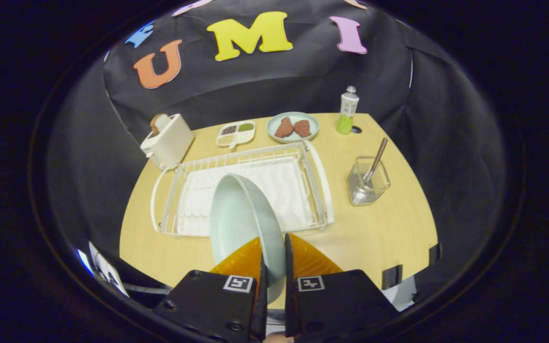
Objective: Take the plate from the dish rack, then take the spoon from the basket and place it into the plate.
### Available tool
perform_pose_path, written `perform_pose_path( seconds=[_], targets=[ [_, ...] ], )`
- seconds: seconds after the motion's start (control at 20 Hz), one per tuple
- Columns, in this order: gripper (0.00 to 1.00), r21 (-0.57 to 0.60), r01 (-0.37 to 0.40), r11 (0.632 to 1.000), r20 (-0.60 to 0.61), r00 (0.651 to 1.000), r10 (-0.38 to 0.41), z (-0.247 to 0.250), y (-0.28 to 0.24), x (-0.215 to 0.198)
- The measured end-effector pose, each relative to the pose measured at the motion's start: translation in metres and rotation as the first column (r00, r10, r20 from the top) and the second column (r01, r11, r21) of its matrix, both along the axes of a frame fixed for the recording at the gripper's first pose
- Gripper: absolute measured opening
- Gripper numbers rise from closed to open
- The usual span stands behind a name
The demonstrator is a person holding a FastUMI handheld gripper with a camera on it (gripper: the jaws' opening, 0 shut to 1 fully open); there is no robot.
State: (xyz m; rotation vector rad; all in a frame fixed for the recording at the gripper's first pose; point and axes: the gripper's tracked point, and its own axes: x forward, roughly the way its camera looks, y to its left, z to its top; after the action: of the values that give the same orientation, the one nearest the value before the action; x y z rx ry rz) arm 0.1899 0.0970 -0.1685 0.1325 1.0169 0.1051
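My gripper (pixel 274 259) is clamped on the rim of a pale green plate (pixel 241 219) — round, glossy, tilted on edge between the fingers. Just beyond lies the white wire dish rack (pixel 322 190); ahead to the right, a spoon (pixel 375 164) stands in a clear basket (pixel 367 183) — well apart

Booth w/ wooden table, black cloth all round

Light wood table (pixel 389 228) w/ rounded far edge, lit evenly from above; black cloth wall (pixel 265 85) hangs right behind it & wraps both sides, creased, w/ a pale seam down the right. Small dark hole in tabletop near far right corner; black clips (pixel 391 276) on near right edge.
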Motion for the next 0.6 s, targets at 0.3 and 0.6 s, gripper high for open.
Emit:
perform_pose_path(
  seconds=[0.3, 0.6],
  targets=[
    [0.20, 0.104, -0.027, 0.994, -0.004, 1.000, 0.028, -0.065, -0.007, -0.048],
    [0.20, 0.143, -0.023, 0.990, -0.038, 0.999, 0.028, -0.114, -0.032, -0.051]
  ],
)
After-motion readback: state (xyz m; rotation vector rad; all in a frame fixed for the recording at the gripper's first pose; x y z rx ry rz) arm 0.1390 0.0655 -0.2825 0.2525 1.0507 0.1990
